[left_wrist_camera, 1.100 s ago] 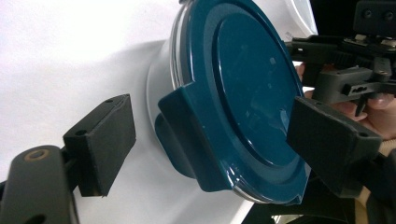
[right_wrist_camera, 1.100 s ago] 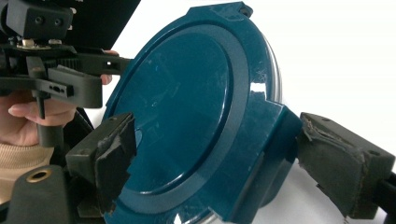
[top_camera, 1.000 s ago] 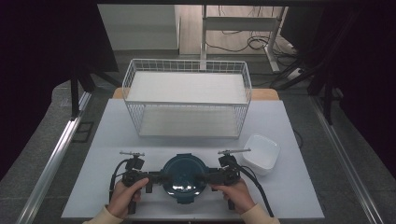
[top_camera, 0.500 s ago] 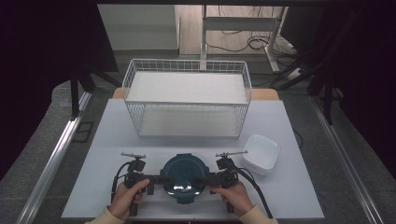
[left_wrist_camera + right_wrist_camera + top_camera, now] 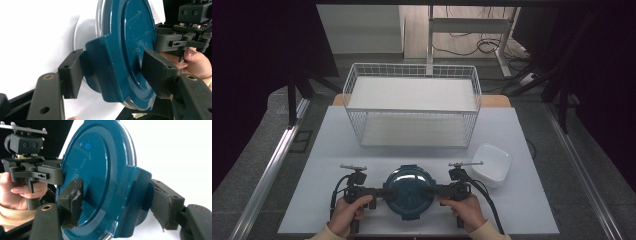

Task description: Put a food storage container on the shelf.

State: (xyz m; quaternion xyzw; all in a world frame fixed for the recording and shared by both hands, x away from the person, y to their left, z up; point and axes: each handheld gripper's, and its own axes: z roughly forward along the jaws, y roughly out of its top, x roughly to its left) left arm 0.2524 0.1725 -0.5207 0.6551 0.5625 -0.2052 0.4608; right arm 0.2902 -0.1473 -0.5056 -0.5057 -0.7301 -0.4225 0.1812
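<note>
- Round teal plastic lid (image 5: 409, 191) with a side clip tab lies over a clear container near the front edge of the white desk (image 5: 327, 150), between the two hand-held grippers; in front of the wire basket and left of the white dish
- Left hand-held gripper (image 5: 384, 192) reaches in from the lid's left side; in the left gripper view its two black jaws straddle the lid's teal clip tab (image 5: 100, 67), one pad at the tab's outer face, the other over the lid's top; the jaws have just been closing with the tab between them; whether both pads already press on it I cannot tell
- Right hand-held gripper (image 5: 433, 190) comes in from the lid's right side; in the right gripper view one pad sits against the lid's top face (image 5: 100, 170), the other against the clip on the rim; its jaws have likewise just been closing around the lid's edge; a firm grip cannot be told
- White wire basket (image 5: 412, 107) with two white shelves stands at the back of the desk, well apart from the lid
- Small white square dish (image 5: 492, 164) rests just right of the right hand-held gripper
</note>
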